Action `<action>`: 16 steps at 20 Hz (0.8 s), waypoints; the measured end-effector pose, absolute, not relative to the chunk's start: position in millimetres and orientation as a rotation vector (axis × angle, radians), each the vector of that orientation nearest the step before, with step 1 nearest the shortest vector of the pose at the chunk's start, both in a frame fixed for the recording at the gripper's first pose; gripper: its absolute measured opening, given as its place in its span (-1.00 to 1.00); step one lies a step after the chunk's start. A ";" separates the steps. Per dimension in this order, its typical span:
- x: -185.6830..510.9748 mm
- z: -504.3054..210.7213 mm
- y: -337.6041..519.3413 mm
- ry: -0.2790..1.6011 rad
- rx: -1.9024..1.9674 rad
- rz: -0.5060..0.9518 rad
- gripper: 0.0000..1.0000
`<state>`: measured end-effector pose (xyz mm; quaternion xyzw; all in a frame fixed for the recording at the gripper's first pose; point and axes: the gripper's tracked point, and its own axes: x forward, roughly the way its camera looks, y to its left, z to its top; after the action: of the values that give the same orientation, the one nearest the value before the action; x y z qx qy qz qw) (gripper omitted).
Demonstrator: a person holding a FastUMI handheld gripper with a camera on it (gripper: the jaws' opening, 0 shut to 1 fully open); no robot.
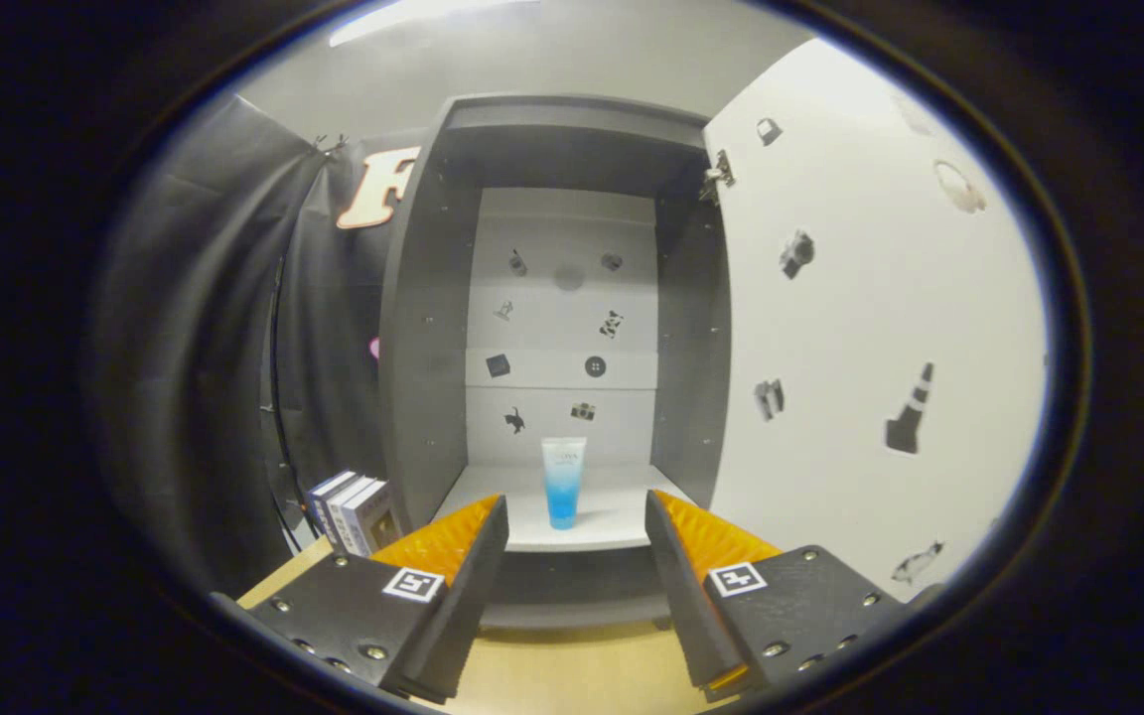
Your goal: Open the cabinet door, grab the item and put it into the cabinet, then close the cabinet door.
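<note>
Gripper point(577, 511) level, pointing straight into open grey cabinet point(423, 298), fingers spread wide apart, nothing held between them. Both fingers reach forward to about the front edge of cabinet's white bottom shelf point(612, 526), tips not touching it as far as can be told. Square black-and-white marker tags sit on top of each finger body.

White-to-blue gradient plastic tube point(563, 482) stands upright on its cap on that shelf, inside the cabinet, centred in the gap between the fingers and just beyond their tips, clear of both. Tube is apart from cabinet side walls and back panel.

White cabinet door point(850, 328) swung fully open to the right of the opening, hinge point(718, 177) visible at its top inner corner; small dark picture stickers scattered on door's inner face and on cabinet's white back panel point(562, 298).

Light wooden tabletop point(552, 675) under the gripper, cabinet standing on it. Small row of upright books with white-and-blue spines point(352, 508) stands on table just left of cabinet, beside left finger. Black cloth wall point(224, 328) behind and left of cabinet.
</note>
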<state>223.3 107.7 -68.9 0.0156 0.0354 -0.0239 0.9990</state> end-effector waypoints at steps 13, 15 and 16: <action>38.3 -55.7 -64.3 0.102 0.062 -0.359 0.66; 28.0 -60.0 -101.5 0.109 0.070 -0.409 0.67; 25.9 -62.9 -116.7 0.120 0.074 -0.419 0.67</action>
<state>25.9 -116.7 -62.9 0.0367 0.0595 -0.2077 0.9757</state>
